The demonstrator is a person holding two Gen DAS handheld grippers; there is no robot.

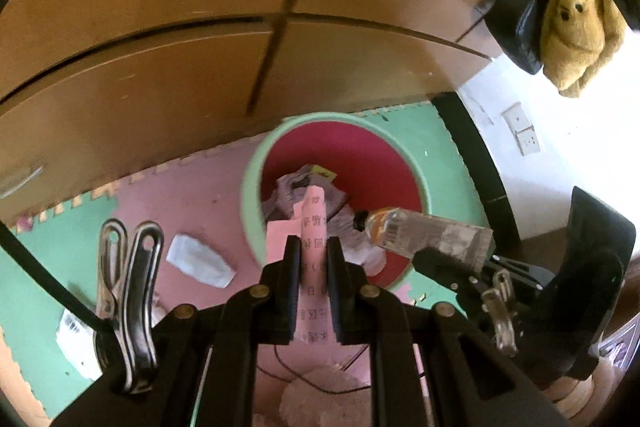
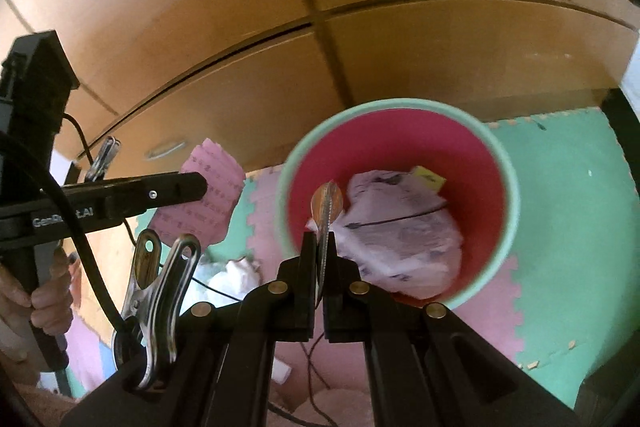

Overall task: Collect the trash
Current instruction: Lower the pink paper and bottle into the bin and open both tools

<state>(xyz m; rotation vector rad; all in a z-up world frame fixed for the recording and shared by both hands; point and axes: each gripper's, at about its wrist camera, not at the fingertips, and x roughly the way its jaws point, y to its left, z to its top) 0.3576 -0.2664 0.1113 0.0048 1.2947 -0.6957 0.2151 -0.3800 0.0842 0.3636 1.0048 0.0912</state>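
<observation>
A green bin with a red inside (image 1: 256, 163) (image 2: 508, 183) stands on the foam floor mats and holds crumpled paper (image 1: 296, 187) (image 2: 400, 239). My left gripper (image 1: 314, 247) is shut on a pink printed paper slip (image 1: 314, 223) (image 2: 212, 203), held at the bin's near rim. My right gripper (image 2: 321, 243) is shut on the flat end of a squeezed tube (image 2: 328, 205), which hangs over the bin's opening; in the left wrist view the tube (image 1: 420, 231) points its black cap into the bin.
A brown wooden cabinet (image 1: 200, 27) stands behind the bin. A white wrapper (image 1: 200, 261) and a barcoded scrap (image 1: 74, 331) lie on the mats at left. White crumpled tissue (image 2: 236, 275) lies near the bin. A plush toy (image 1: 576, 23) and black bag (image 1: 516, 23) hang at right.
</observation>
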